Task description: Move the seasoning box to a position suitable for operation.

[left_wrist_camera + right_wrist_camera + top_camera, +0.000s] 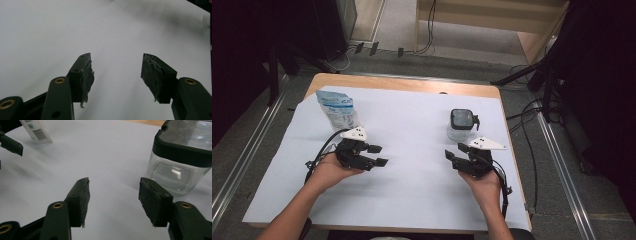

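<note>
A white sheet (412,165) covers the wooden worktop (402,84); the left claw (378,155) rests low over the sheet at the left, its jaws spread with nothing between them; the right claw (454,151) sits at the right, jaws likewise spread and empty; a clear jar (461,124) with a black lid stands just beyond the right claw, apart from it; a blue-and-white pouch (336,109) stands at the far left, just behind the left claw.
</note>
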The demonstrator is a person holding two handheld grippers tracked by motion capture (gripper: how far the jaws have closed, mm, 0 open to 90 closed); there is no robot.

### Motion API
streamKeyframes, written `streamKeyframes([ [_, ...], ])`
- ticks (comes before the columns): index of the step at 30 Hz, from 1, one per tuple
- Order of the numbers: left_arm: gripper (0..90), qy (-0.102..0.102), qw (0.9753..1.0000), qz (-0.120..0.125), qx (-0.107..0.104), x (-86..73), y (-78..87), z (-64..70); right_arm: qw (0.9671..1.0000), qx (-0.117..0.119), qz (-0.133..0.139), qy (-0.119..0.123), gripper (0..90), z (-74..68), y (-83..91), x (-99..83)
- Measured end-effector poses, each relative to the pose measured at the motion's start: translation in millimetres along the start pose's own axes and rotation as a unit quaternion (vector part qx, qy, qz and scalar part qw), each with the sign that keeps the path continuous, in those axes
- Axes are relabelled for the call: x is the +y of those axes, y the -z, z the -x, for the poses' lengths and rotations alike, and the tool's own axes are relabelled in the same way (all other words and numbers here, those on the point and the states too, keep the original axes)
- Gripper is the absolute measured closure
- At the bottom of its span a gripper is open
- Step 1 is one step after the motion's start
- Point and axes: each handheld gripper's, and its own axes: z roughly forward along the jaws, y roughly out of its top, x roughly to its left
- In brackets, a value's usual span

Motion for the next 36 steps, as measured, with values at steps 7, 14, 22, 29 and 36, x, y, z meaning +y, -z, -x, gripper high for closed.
streamKeyframes([
  [7,44.8,0.01,0.9999,-0.004,0.0,3.0,-0.9,-2.2,1.0,-0.009,0.002,0.0,43.7,2.8,3.2,-4.0],
  [14,44.4,0.011,0.9999,0.003,0.004,3.5,1.8,-2.8,0.9999,-0.014,0.007,-0.003,45.3,6.4,3.1,-7.9],
  [22,43.1,0.002,0.9999,-0.003,0.013,3.1,1.4,-1.2,0.9993,-0.027,0.018,-0.021,32.0,12.3,2.2,-4.9],
  [29,38.8,0.003,0.9999,0.003,0.01,3.3,3.1,0.1,0.9976,-0.063,0.016,-0.025,9.2,11.7,-2.6,3.4],
  [36,32.5,0.013,0.9998,0.012,0.005,3.4,7.5,0.5,0.9963,-0.081,0.007,-0.027,0.0,15.3,-9.7,7.3],
])
